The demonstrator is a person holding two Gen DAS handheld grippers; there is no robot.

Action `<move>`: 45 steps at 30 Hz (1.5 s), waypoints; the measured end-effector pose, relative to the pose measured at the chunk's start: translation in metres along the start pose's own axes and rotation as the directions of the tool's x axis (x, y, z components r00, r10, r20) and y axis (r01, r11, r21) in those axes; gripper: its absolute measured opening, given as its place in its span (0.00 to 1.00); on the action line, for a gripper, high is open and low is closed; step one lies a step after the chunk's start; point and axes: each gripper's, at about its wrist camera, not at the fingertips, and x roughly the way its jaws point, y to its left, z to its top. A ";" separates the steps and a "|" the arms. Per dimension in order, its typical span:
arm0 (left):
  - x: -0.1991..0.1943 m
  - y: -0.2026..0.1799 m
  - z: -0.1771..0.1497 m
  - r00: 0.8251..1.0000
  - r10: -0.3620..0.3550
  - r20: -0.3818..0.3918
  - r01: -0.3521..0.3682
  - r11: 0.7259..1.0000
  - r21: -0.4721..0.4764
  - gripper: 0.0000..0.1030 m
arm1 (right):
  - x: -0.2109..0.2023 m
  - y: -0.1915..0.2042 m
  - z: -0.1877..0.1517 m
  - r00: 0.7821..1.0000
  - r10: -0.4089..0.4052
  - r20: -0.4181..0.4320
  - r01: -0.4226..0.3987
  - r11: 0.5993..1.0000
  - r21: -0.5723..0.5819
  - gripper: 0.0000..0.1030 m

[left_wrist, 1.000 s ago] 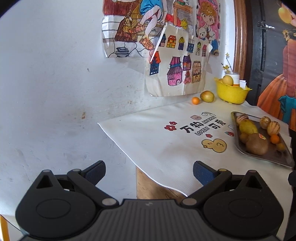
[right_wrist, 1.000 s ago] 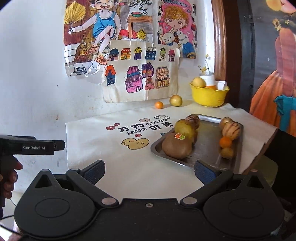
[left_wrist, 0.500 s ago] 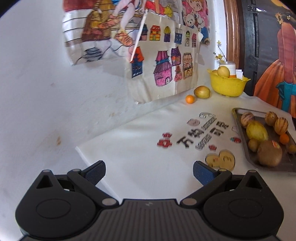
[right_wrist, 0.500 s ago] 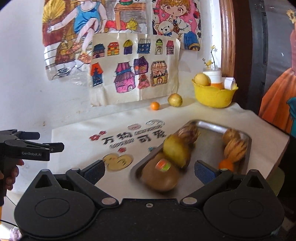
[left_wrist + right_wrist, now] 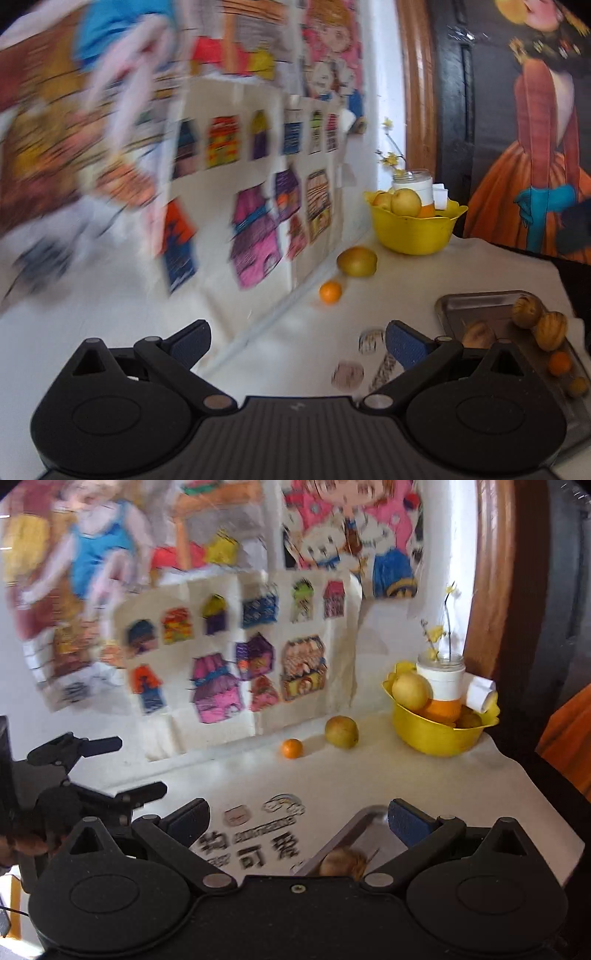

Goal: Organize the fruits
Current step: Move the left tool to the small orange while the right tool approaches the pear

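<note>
My left tongs are spread wide with nothing between them, held above the white cloth on the bench, and my right tongs are just as wide and empty. Past them a small orange and a yellow-green pear lie on the cloth near the wall, just beside each other but apart. The yellow bowl at the back right corner holds a pear, an orange and a white cup. The metal tray sits to the right of my left tongs with several fruits on it, one partly hidden behind my right tongs. Blurred coloured drawings hang on the wall.
</note>
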 end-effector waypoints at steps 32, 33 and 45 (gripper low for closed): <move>0.229 -0.046 0.004 0.986 -0.152 -0.065 0.162 0.968 0.194 0.93 | 0.316 -0.088 0.068 0.993 0.019 -0.117 0.001 0.986 0.167 0.86; 0.230 -0.047 0.004 0.987 -0.148 -0.065 0.158 0.966 0.203 0.92 | 0.318 -0.089 0.067 0.993 0.022 -0.116 -0.002 0.985 0.170 0.84; 0.253 -0.057 0.001 0.990 -0.095 -0.100 0.117 0.962 0.246 0.74 | 0.335 -0.105 0.053 0.994 0.063 -0.095 -0.044 0.980 0.195 0.76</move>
